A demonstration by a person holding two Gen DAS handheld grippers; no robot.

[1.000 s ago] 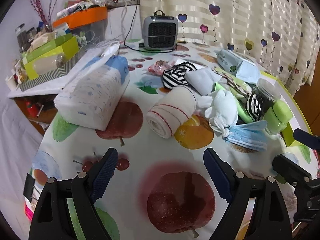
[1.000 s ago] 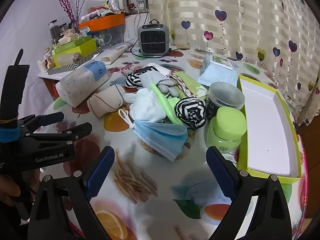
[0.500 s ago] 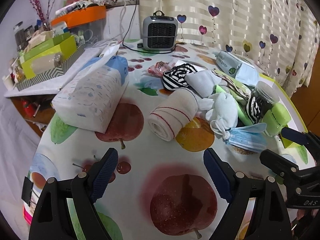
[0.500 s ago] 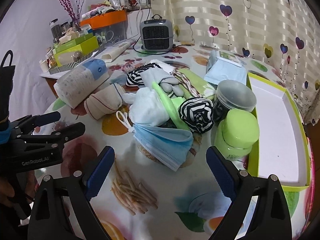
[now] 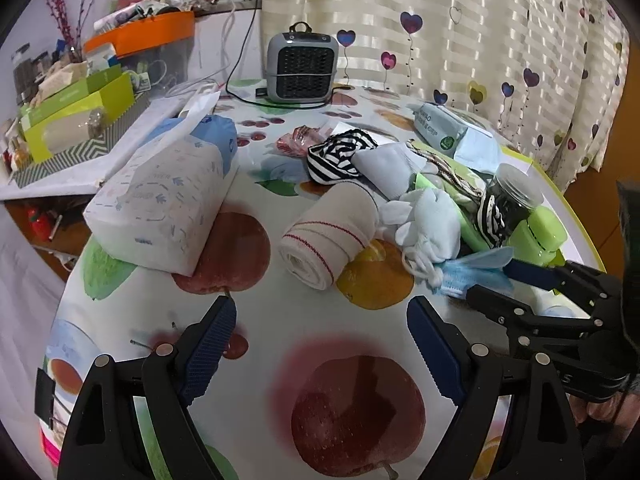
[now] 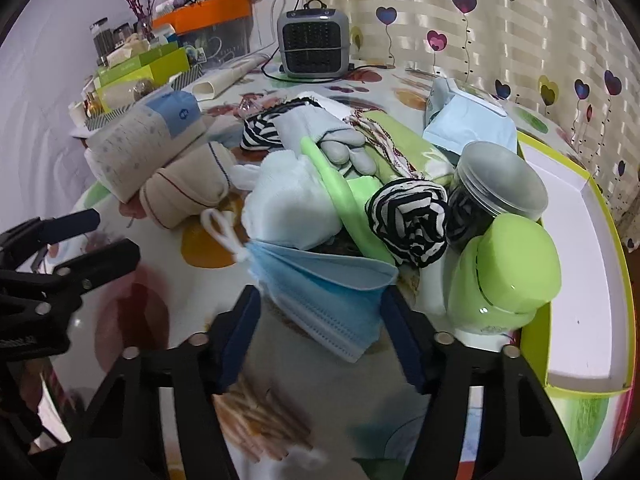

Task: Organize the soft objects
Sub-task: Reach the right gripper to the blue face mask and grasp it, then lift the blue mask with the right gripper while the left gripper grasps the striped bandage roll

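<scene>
The right gripper (image 6: 320, 332) is down at the near edge of the pile, its jaws spread with the blue mask (image 6: 324, 292) lying between them; the pads (image 6: 240, 332) flank the mask's sides but I can't tell that they press it. The mask sits folded at the front of the heap, its white ear loop (image 6: 222, 232) trailing to the left.

Behind it lie a white cloth (image 6: 288, 204), a grey glove (image 6: 328, 136), a green strip (image 6: 340, 200) and a black-and-white striped bundle (image 6: 412, 220). A second striped piece (image 6: 260, 132) is farther back. A rolled beige towel (image 6: 188, 196) rests just left of the heap, touching a tissue pack (image 6: 144, 144).

To the right of the soft things stand a green-lidded jar (image 6: 508, 276) and a clear jar (image 6: 496, 192), and beside them an open box (image 6: 580, 264) with a white inside and lime walls. A grey heater (image 6: 314, 42) stands at the far side of the table (image 6: 132, 320).

The left gripper (image 5: 320, 344) hangs over bare fruit-print tablecloth, jaws wide apart and holding nothing, well short of the towel. Some thin sticks (image 6: 260, 412) lie blurred under the right gripper.
</scene>
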